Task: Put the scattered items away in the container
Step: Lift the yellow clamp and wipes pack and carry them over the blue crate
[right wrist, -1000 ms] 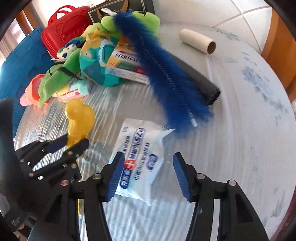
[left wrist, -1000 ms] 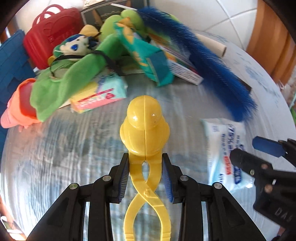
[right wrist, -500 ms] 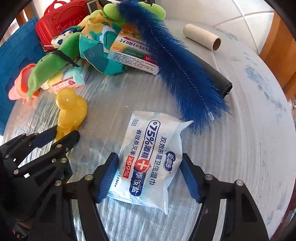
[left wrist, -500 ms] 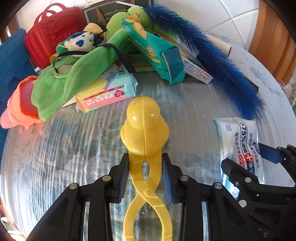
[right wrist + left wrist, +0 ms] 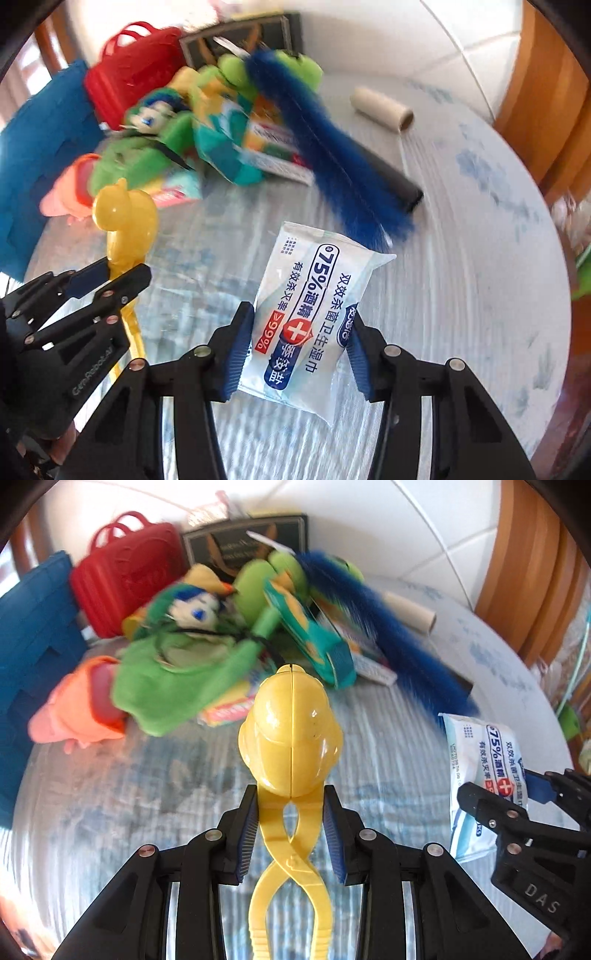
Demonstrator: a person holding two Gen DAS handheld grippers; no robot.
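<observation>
Scattered items lie heaped at the far left of the worktop (image 5: 461,295), blurred.
A blue brush (image 5: 332,158) lies right of the heap; the left tongs (image 5: 291,834) are clamped on the yellow duck-shaped clip (image 5: 291,738), and the right tongs (image 5: 299,354), jaws just closing, pinch the wet-wipes pack (image 5: 314,314), apparently lifted.

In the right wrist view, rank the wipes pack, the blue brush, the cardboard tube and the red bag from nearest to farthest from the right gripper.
1. Wipes pack: between the fingers of the right gripper, held.
2. Blue brush: just beyond the pack, slanting up-left.
3. Cardboard tube: farther back, right of the brush.
4. Red bag: far back left, behind the pile.
</observation>
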